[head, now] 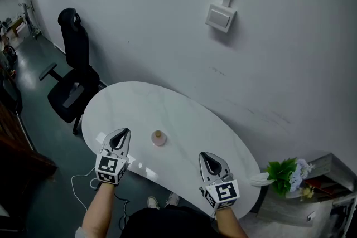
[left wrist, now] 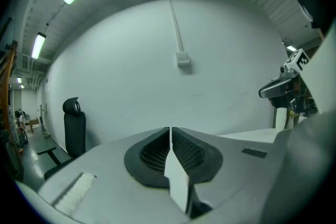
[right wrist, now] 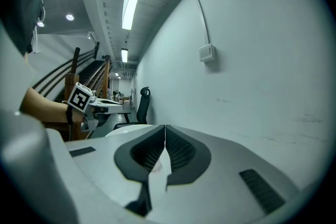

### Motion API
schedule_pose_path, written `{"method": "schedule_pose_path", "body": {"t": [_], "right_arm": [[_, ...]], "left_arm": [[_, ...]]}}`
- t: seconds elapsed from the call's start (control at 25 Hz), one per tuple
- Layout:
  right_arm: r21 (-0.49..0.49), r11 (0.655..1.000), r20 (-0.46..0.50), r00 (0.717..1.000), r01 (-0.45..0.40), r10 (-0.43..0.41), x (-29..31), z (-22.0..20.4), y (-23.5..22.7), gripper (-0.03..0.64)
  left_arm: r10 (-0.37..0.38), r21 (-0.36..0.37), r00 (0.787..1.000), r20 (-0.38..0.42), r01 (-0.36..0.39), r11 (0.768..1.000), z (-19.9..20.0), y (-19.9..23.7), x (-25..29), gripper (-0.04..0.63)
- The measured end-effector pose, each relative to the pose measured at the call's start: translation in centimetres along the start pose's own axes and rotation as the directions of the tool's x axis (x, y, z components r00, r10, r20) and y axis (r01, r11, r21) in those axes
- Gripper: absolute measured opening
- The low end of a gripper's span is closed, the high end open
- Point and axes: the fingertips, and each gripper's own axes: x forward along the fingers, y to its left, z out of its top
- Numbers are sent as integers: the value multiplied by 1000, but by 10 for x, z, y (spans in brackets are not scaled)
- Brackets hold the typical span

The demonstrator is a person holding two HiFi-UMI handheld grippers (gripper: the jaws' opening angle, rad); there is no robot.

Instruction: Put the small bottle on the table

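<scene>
Judging the small bottle (head: 159,138) light, rigid, tippy: pinch mid-body; left gripper (head: 124,134) and right gripper (head: 204,156) clenched, empty.

Left gripper (head: 122,133) and right gripper (head: 205,156) side by side, jaws of each pressed together, nothing between them.

No writing to read here.
The marker cubes (head: 110,169) bear only black-and-white squares; the small bottle (head: 159,138) seems too tiny to read.
</scene>
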Motion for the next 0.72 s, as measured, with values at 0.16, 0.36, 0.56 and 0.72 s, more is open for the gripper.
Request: {"method": "schedule_pose_path", "body": {"t": [0.16,0.36,0.56,0.72], "right_arm": [[8,1000,-1,1000,-6,6,6,5,0,6],[5,1000,0,1000,-7,7,10,9,-4,6],[2,1000,-10,1000,18,-18,7,8,-15,6],[1,999,-10,999,37,-37,6,10,-23,6]], "left_arm": [[-1,1,999,43,1,1000,23,3,-22,15],[24,-10,994,105,-23,1000,52,6,-53,15],[74,-53,988,135,-67,996,71,12,-82,15],[141,-72,979,149,-132,989,79,21,-107,15]]}}
